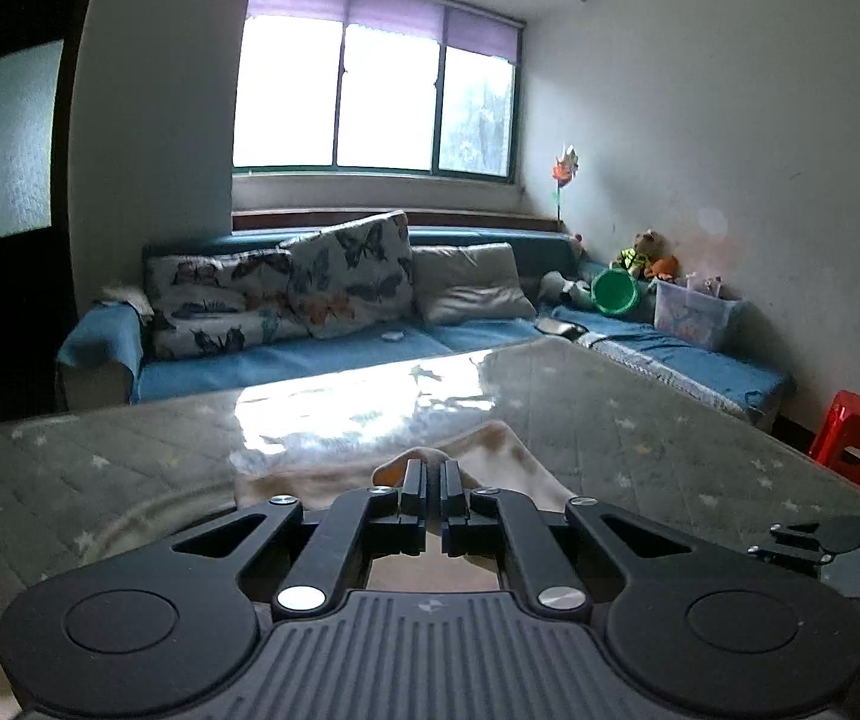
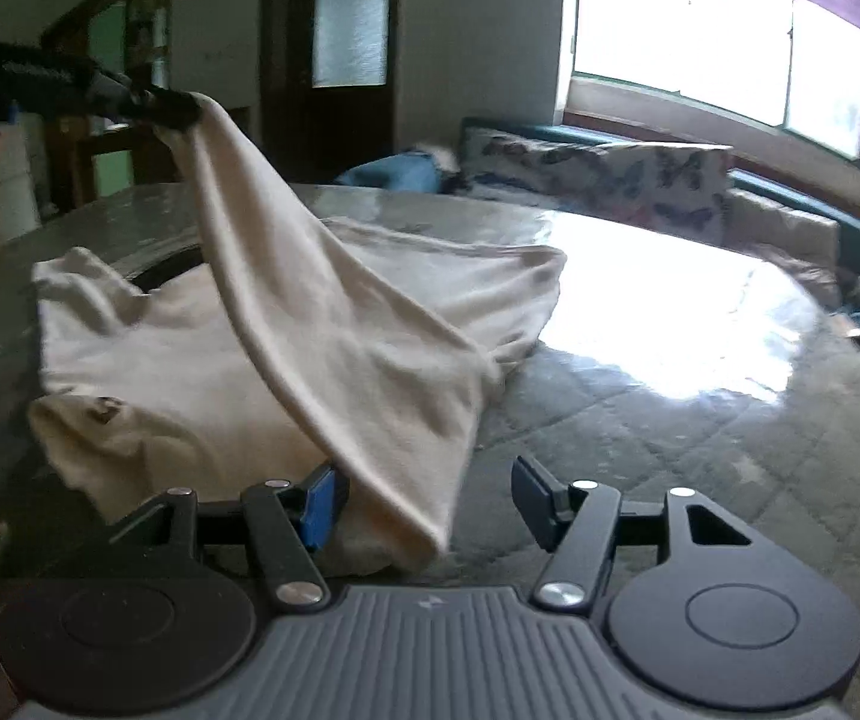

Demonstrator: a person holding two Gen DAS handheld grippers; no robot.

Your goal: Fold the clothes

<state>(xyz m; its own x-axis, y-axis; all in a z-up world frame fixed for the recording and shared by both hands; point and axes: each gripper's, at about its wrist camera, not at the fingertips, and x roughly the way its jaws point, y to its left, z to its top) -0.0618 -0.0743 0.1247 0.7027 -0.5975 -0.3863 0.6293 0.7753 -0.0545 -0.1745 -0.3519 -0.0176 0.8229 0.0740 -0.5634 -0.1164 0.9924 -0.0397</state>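
Left wrist view first: we see our left gripper (image 1: 434, 480) with its jaws pressed together on a fold of the cream garment (image 1: 514, 462), which bunches over the fingertips and drapes down beyond them toward the quilted table (image 1: 670, 420). Behind the table runs a blue sofa (image 1: 285, 360) under a bright window.

Right wrist view next: we see the garment (image 2: 201, 348) spread across the near part of the table (image 2: 670, 396), most of it lying flat and rumpled. One corner is drawn up into a long, taut ridge to the left gripper (image 2: 180, 108), which pinches it high at upper left. The lower end of that ridge hangs down between the fingers of our right gripper (image 2: 423, 498). Those jaws stand wide apart, and neither pad (image 2: 321, 504) presses the cloth, though the left one sits just beside it.

We judge the cloth soft, light and limp: it sags wherever it is unsupported and will not hold a crease by itself. The hanging hem edge between the open jaws looks the sensible place to grip, so both corners can be carried over together.
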